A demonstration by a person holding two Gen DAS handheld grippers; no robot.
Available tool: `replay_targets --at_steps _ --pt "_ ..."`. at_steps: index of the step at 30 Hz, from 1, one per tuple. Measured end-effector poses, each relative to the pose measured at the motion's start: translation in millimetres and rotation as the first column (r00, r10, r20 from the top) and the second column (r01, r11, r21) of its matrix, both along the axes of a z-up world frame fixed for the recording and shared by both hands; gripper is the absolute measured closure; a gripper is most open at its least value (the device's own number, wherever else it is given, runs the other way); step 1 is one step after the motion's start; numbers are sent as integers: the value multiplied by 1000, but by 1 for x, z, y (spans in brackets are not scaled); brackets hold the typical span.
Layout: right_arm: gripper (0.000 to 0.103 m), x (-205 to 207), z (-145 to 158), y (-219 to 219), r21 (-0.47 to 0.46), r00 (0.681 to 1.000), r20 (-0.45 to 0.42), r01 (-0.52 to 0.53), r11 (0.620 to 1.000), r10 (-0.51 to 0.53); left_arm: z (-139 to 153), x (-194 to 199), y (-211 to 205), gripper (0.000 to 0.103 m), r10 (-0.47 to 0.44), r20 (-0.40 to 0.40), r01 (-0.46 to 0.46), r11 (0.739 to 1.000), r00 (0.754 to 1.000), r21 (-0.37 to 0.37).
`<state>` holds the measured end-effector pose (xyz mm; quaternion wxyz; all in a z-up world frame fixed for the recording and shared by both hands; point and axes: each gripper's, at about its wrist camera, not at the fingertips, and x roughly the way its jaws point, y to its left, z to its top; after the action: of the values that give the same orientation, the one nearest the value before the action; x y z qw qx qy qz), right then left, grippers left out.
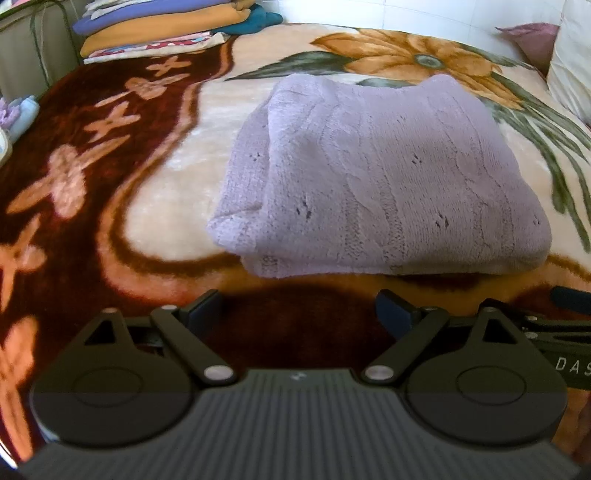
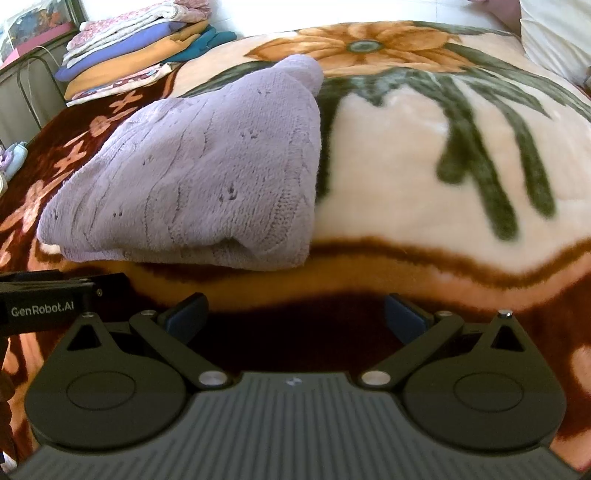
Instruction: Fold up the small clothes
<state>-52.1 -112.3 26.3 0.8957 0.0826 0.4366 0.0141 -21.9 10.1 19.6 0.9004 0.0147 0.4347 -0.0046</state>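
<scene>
Both your grippers hang just short of the near edge of the lilac knitted sweater, which lies folded into a thick, squarish bundle on the flowered blanket, well apart from the stack of folded clothes at the far corner. Your left gripper has its jaws spread wide with nothing between them, only dark blanket below; your right gripper is the same, jaws apart and empty, with the sweater off to its left. That knit looks plush, soft and floppy, light enough to lift but likely to sag and let its layers slide apart if you pinch only the top one. I'd judge the safest hold is at the near corners, catching all the stacked layers at once, one gripper to each corner. The open lace holes in the knit could snag a fingertip, so go in flat and low along the blanket.
</scene>
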Motion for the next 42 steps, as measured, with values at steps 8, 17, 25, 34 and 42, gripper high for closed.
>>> replay_targets --at_steps 8,17,25,34,42 --pt "0 -2 -1 1 -3 1000 3 -4 1000 4 0 -1 1 11 14 13 -14 1000 1000 -17" --pt "0 -2 -1 1 -6 1000 4 -6 1000 6 0 -2 1 11 12 12 -12 1000 1000 -10" --pt "0 -2 -1 1 -2 1000 4 -4 1000 4 0 -1 1 11 13 12 -13 1000 1000 -13" --pt "0 -2 -1 1 -3 1000 3 -5 1000 5 -1 -2 1 11 12 12 -12 1000 1000 -14" --pt "0 -2 -1 1 -3 1000 3 -5 1000 5 -1 -2 1 11 13 12 -13 1000 1000 -13"
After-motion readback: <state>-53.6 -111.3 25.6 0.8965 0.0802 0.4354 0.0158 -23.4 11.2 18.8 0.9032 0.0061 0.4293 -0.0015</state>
